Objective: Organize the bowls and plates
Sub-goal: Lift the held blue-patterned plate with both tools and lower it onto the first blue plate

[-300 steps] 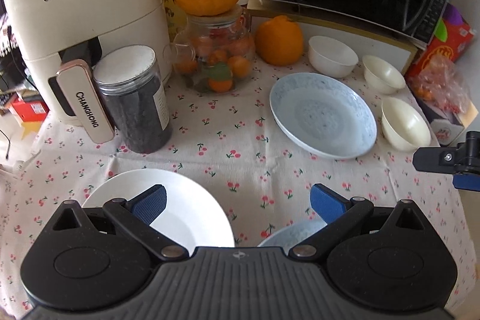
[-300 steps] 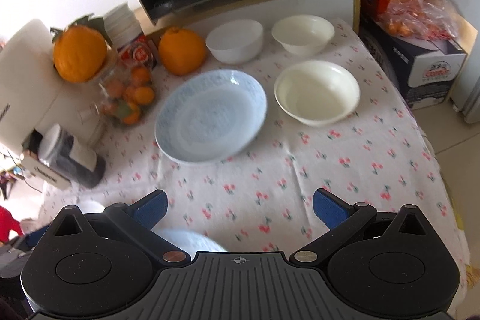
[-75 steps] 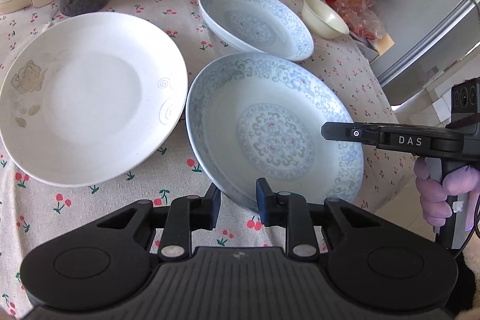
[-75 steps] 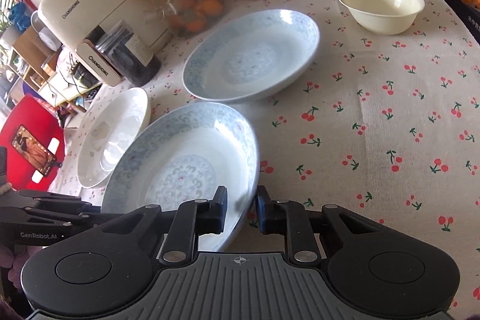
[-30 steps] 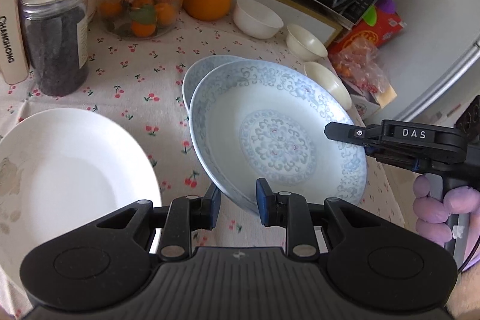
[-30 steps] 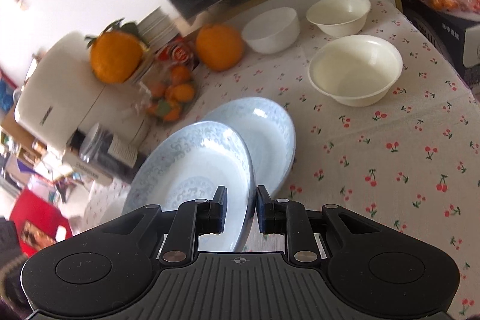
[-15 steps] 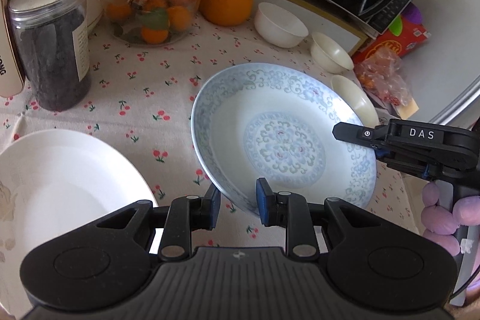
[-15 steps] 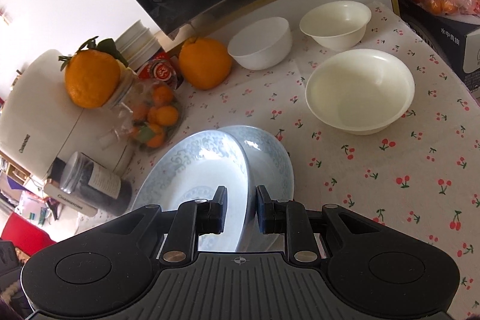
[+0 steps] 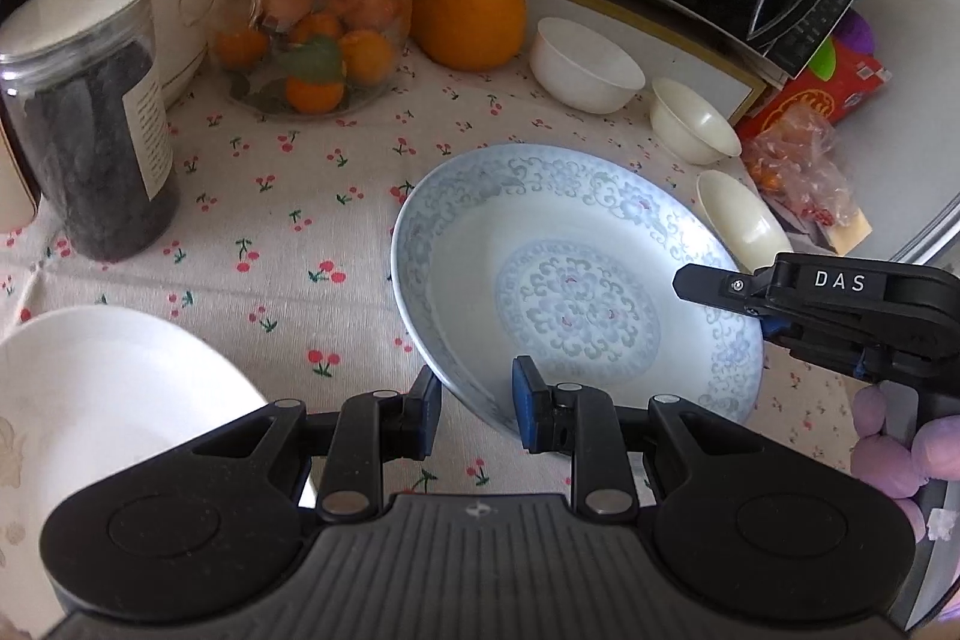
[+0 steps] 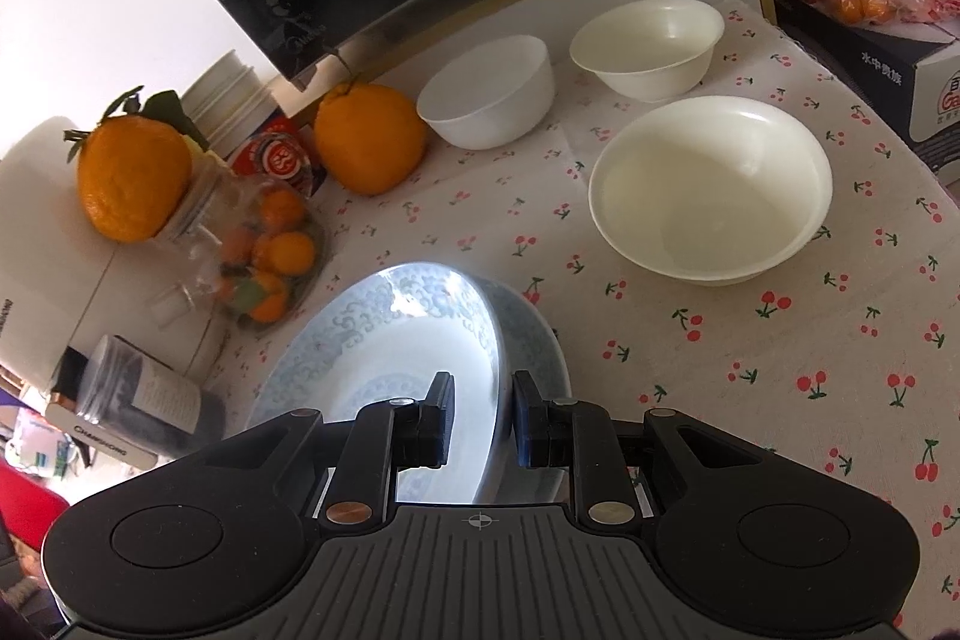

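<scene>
Both claws grasp one patterned plate [image 9: 576, 280] by opposite rim edges: the left claw [image 9: 474, 400] and the right claw [image 10: 477, 421], holding it just over a matching plate [image 10: 534, 346] mid-bench. Stacking is under way; next, lower it level, then let go.

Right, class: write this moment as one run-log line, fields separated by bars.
left gripper: shut on patterned plate | right gripper: shut on same plate, opposite rim | plate: over second patterned plate | contact: cannot tell
</scene>
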Tool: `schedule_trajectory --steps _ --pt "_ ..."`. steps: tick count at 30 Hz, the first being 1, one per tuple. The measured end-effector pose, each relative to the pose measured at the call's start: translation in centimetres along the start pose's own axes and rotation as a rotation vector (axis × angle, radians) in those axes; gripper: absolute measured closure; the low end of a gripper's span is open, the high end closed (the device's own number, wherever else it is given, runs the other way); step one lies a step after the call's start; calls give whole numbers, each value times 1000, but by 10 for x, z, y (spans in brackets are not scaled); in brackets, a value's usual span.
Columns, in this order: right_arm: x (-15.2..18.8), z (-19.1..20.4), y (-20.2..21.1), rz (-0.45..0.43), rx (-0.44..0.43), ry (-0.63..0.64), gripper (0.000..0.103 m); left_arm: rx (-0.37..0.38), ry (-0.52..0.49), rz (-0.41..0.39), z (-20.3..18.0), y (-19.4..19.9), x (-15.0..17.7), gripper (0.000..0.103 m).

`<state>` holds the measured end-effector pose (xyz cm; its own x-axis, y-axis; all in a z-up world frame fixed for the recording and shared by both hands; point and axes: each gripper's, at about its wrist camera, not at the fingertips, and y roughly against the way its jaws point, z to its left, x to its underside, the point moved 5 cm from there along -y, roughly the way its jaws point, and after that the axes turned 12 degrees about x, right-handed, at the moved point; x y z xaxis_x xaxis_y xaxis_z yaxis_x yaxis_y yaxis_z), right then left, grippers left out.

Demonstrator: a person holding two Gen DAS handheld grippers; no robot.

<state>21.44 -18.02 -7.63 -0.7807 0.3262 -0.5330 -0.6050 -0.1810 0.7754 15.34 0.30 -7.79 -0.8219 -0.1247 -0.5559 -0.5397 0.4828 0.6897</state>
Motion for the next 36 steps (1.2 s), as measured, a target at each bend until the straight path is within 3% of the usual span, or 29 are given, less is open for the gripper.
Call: schedule_trajectory --steps 18,36 --pt "12 12 -8 -52 131 169 83 -96 -83 -21 -9 -6 0 80" --pt "16 13 6 -18 189 157 83 -130 -102 -21 -11 -8 1 81"
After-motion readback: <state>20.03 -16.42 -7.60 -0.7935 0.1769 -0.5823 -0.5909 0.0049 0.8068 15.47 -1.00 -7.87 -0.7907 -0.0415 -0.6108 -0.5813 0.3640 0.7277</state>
